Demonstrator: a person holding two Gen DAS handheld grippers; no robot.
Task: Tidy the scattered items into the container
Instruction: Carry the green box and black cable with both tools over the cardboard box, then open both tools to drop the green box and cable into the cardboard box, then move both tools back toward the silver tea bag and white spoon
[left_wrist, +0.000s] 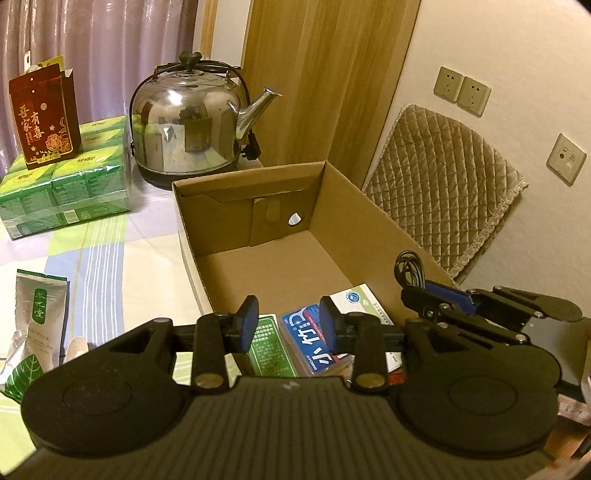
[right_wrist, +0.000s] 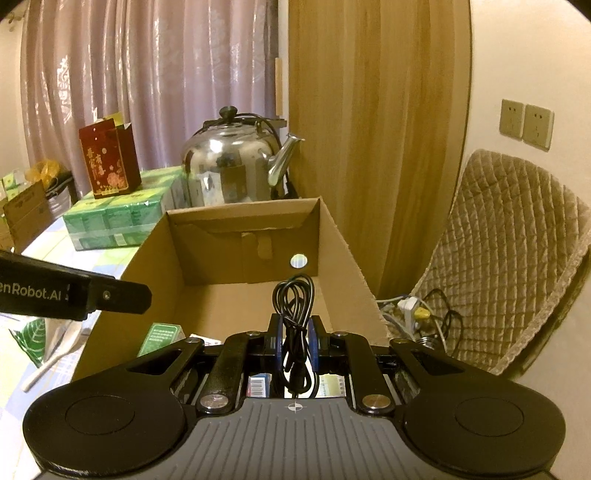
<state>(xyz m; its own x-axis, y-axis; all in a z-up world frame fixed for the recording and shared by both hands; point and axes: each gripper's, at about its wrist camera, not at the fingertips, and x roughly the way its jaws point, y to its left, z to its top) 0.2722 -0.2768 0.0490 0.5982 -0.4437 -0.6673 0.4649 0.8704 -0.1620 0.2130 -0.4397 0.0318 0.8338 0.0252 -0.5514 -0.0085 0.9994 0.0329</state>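
One "enRobot.AI" mark on the left claw (right_wrist: 110, 295).

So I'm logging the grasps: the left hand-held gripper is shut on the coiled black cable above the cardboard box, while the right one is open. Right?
No, the sides are swapped. The right wrist view shows the right hand-held gripper shut on the coiled black cable above the cardboard box. The left wrist view shows the left hand-held gripper open, holding nothing.
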